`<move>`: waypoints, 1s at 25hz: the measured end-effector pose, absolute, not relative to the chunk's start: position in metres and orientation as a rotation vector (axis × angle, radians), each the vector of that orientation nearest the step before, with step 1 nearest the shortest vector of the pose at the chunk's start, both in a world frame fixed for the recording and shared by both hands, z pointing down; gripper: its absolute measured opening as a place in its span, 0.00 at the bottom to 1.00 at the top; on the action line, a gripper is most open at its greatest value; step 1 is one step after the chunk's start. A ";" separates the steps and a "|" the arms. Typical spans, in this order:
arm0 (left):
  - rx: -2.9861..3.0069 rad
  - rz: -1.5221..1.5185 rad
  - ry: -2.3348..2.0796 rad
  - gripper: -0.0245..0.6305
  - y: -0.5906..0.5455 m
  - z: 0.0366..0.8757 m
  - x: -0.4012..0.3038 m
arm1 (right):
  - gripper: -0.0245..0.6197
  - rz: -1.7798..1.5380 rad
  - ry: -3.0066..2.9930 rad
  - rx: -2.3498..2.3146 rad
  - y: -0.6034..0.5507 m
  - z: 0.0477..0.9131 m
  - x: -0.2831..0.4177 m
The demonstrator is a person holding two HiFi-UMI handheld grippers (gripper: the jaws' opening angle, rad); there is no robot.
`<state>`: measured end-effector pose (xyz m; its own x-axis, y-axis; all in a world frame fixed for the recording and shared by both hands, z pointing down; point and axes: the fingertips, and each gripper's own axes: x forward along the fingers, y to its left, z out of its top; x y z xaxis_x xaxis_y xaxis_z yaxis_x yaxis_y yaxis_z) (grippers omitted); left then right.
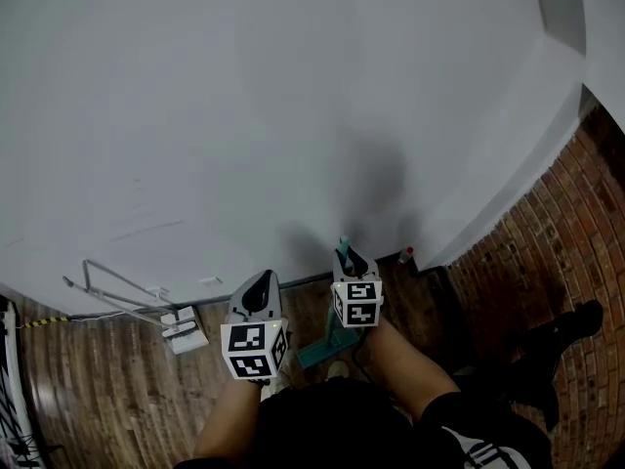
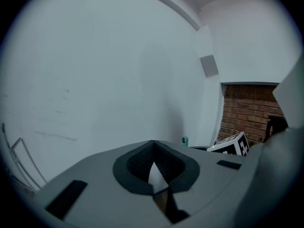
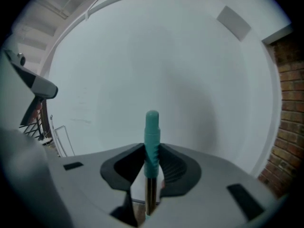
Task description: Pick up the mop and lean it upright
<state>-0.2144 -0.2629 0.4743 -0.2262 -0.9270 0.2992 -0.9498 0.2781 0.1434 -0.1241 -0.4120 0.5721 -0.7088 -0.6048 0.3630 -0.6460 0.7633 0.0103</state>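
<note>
The mop stands nearly upright close to the white wall. Its teal handle end [image 1: 344, 249] pokes up above my right gripper [image 1: 350, 264], and its teal head [image 1: 319, 349] rests on the wooden floor by the person's feet. In the right gripper view the teal grip [image 3: 152, 127] and the metal shaft below it run up between the dark pads, with the right gripper [image 3: 152, 150] shut on them. My left gripper [image 1: 259, 292] hovers a little to the left of the mop, jaws together and nothing between them [image 2: 153, 152]. From the left gripper view only the handle tip [image 2: 185, 140] shows.
A white wall [image 1: 293, 115] fills the front. A bent metal rack [image 1: 117, 286] and a small white object [image 1: 184, 328] lie at its foot on the left. A brick wall [image 1: 576, 233] stands at the right, with a small red-topped thing [image 1: 405, 255] in the corner.
</note>
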 end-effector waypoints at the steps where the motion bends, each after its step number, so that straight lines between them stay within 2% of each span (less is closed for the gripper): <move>1: 1.699 0.105 -2.238 0.03 -0.260 0.474 -0.216 | 0.20 0.170 -2.614 0.960 -0.415 0.573 -0.127; 25: 1.457 0.163 -2.292 0.03 -0.232 0.512 -0.235 | 0.20 0.198 -2.553 0.854 -0.511 0.621 -0.234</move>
<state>-0.2350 -0.2319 0.5121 -0.3646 -0.8383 0.4053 -0.8872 0.4449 0.1222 -0.2339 -0.5112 0.6210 -0.7132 -0.5385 0.4488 -0.6013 0.7990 0.0031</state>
